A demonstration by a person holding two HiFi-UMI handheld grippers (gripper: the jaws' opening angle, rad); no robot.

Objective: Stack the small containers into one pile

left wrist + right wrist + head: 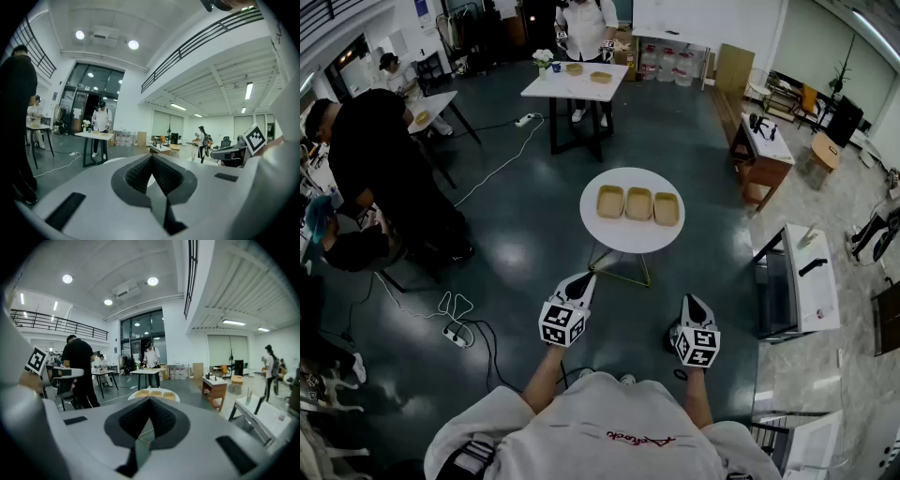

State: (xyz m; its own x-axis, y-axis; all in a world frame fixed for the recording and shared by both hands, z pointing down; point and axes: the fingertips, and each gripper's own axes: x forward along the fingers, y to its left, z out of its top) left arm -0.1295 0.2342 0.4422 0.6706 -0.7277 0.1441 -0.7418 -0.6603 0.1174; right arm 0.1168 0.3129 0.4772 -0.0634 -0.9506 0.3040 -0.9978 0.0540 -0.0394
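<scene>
Nearest to me is the person in the white shirt, who holds both tools low in front of the body. The left gripper (583, 280) has its jaws pressed together with nothing between them, and the right gripper (692, 302) is the same: closed and empty. Both point forward and a little upward.

Ahead of them, with open floor between, stands the round white table (609, 240). On it are the three small containers, none yet stacked. They make one row that runs from left to right across the person's front, so close side by side that I cannot tell if they touch. Each one has its longer side pointing away from the person. The left container (610, 202) lies ahead and slightly to the inside of the left gripper, the middle container (638, 203) sits between the two tools' lines, and the right container (667, 208) lies ahead and slightly to the inside of the right gripper. So each outer container belongs naturally to the hand on its own side (neither hand looks clearly nearer to the row). In my judgement both tools must first go forward and open before anything can be lifted.

Further back stands a second table (539, 91) with similar trays.
</scene>
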